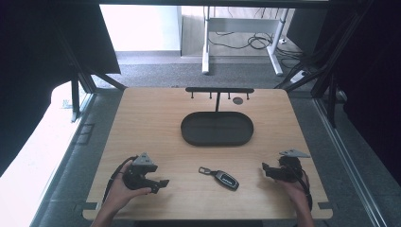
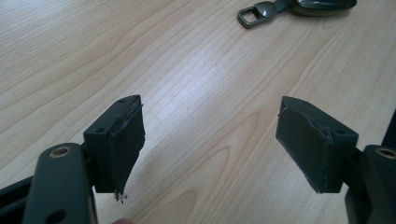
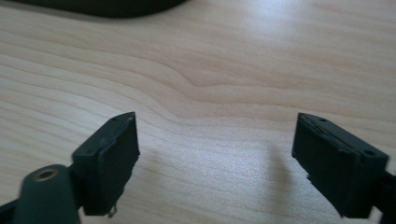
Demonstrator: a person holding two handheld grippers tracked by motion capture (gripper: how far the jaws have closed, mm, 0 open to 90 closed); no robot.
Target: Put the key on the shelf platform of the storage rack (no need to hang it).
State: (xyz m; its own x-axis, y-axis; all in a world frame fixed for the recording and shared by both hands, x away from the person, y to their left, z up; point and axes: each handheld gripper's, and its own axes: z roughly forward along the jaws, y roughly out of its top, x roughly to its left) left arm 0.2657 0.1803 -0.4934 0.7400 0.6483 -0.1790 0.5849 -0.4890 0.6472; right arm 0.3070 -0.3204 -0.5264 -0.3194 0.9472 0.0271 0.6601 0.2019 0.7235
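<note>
Your key fob (image 1: 225, 179) lies on the table (image 1: 146, 123), nearer you than the tray (image 1: 217, 128). Behind the tray stands the hook rack (image 1: 219, 90).

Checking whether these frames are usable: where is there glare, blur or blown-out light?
High view: window strip at left blown out white, frame corners dark. Left gripper view: car key fob soft at top edge, pads sharp. Right gripper view: pale glare on table top right, tray blurred.

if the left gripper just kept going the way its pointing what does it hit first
Probably the car key fob. The left gripper is open with bare table ahead; the fob's metal loop lies slightly right of its line, so it might pass beside it.
</note>
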